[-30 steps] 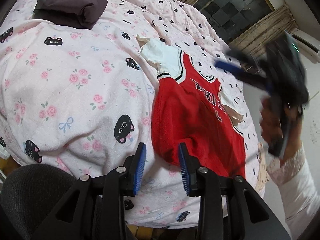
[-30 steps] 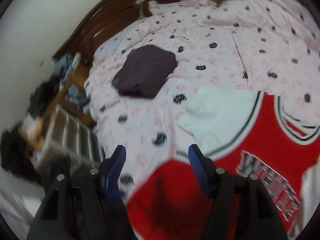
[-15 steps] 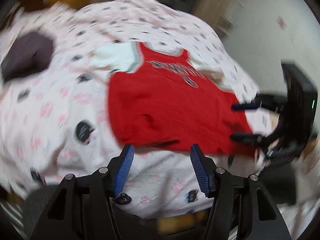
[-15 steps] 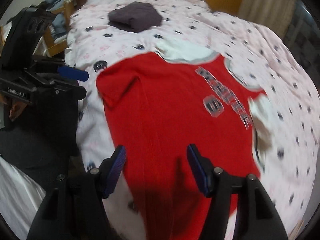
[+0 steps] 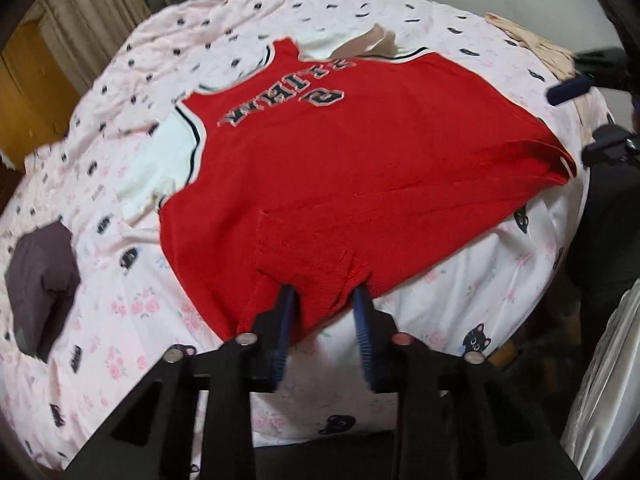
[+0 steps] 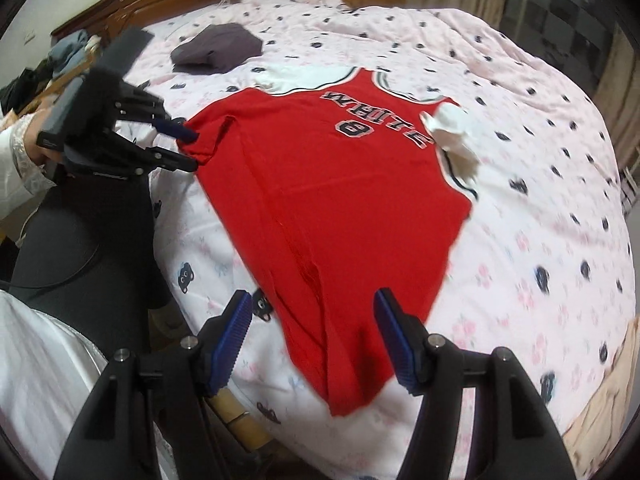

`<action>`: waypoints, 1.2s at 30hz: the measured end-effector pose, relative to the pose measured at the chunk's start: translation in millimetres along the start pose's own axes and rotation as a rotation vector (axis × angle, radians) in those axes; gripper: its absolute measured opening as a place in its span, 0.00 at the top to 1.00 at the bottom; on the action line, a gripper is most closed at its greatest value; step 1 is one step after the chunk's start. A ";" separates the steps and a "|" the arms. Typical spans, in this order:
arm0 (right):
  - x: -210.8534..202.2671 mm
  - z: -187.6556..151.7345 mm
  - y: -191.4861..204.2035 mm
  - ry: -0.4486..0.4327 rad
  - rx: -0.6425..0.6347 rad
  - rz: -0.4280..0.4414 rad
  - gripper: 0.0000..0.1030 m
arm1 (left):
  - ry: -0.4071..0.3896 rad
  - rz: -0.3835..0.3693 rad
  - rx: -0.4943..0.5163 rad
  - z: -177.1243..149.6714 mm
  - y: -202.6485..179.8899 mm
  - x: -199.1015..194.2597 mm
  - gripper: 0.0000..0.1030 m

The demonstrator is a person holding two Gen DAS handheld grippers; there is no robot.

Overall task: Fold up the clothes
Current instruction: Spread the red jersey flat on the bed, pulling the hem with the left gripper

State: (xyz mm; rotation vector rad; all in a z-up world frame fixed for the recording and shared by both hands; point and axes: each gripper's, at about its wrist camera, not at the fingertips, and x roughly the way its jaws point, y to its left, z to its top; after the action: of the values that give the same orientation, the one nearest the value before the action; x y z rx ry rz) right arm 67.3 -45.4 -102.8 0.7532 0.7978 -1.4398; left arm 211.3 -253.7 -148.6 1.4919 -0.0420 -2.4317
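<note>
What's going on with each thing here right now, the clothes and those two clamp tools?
Red jersey: spread flat, front up, hem at bed edge.
Dark garment: folded, set aside on bedspread.
Left gripper: open, straddling the jersey's hem.
Right gripper: open, above the hem.

Red jersey (image 5: 360,168): matt knit cloth, slightly nubbly weave, stitched lettering patch, white cloth sleeves; its hem edge sits between the left hand-held gripper (image 5: 323,320) fingers. That gripper: matt black plastic body, ribbed blue pads (image 5: 285,332) that look rubbery, shiny metal pins. Right hand-held gripper (image 6: 314,338): same build, over the jersey's lower corner. Bedsheet (image 6: 540,216) under the jersey: soft matt printed cotton-like cloth, lightly creased. Ahead of the right one, folded dark garment (image 6: 218,47): matt smooth cloth. Headboard (image 6: 132,4) beyond it: glossy varnished wood.
</note>
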 end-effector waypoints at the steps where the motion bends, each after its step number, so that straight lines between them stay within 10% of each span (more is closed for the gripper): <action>1: -2.2 -2.7 -3.4 -0.003 0.017 0.003 0.38 | 0.002 -0.004 -0.009 0.4 0.5 0.7 0.80; 6: -12.4 -16.7 -22.8 -0.010 0.099 -0.002 0.38 | -0.016 0.012 -0.057 -1.5 4.1 -6.1 0.96; 15: -19.2 -42.6 -28.8 0.030 0.119 -0.007 0.38 | -0.048 -0.026 -0.112 -13.3 13.7 -37.6 0.96; 36: 3.4 -59.9 -25.7 0.091 0.131 0.011 0.37 | 0.257 0.042 0.032 -63.2 19.9 -35.6 0.96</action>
State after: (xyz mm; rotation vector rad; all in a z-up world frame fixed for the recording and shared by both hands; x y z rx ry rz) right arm 40.4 2.8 -137.6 0.9275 0.7730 -1.4671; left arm 286.3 -255.8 -143.6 1.7866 -0.0583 -2.1981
